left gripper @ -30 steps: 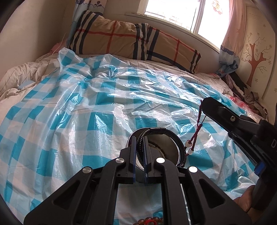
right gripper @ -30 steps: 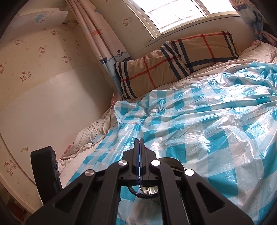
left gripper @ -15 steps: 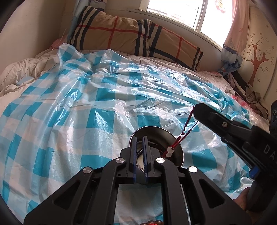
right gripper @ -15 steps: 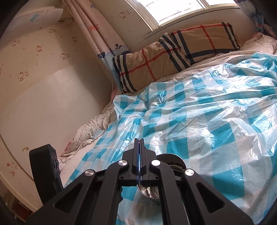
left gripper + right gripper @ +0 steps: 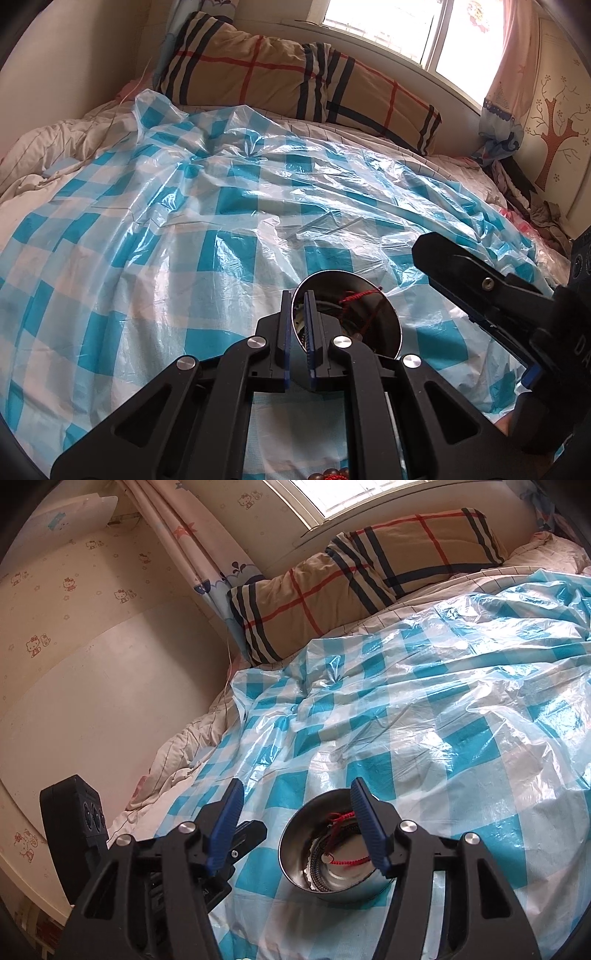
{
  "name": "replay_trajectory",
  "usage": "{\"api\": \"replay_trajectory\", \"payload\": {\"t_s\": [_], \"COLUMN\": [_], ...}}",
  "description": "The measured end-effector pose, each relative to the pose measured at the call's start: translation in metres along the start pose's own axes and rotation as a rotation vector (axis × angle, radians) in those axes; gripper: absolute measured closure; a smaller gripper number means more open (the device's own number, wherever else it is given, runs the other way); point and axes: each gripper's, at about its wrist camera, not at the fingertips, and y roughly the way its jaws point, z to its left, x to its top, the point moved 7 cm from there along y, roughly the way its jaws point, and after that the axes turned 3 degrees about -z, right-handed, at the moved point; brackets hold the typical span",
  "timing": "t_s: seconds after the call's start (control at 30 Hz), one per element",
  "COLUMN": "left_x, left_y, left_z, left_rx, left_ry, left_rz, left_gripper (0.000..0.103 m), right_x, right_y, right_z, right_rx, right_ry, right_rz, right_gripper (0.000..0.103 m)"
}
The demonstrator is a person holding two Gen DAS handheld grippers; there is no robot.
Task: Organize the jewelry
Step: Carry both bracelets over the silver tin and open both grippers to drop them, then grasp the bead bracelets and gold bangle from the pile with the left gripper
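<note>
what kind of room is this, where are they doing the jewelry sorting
Most likely a bedroom: the work happens on a bed covered by a blue checked plastic sheet, with a plaid pillow under a curtained window.

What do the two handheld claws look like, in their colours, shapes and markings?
Both are matte black plastic frames with triangular cut-outs and round silver screw heads. The left claw has two thin flat fingers with dark blue ribbed pads. The right claw has the same blue ribbed pads; seen from the left wrist, its body bears white letters, only partly readable.
</note>
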Motion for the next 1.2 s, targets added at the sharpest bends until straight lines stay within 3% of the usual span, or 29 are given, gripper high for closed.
{"api": "replay_trajectory", "payload": {"t_s": [0.4,0.9,1.2], "left_x": [-0.012,-0.091,-0.118], "left_y": [-0.028,-0.079,-0.071], "left_z": [0.011,-0.007,-0.023], "left_rx": [0.012,-0.048,-0.062], "left_ry": [0.017,0.185,0.251], "left_rz": [0.033,0.190,0.263], "left_gripper": [0.096,0.096,0.096], "right_x": [-0.004,-0.087,-0.095], "right_y": [-0.044,-0.091,-0.103], "right_z": [-0.026,-0.016,-0.019], "right_rx": [-0.090,-0.148,-0.165], "right_ry": [0.066,-0.012,0.015], "right_rz": [-0.017,0.153,0.153], "right_gripper": [0.044,0.044,0.044]}}
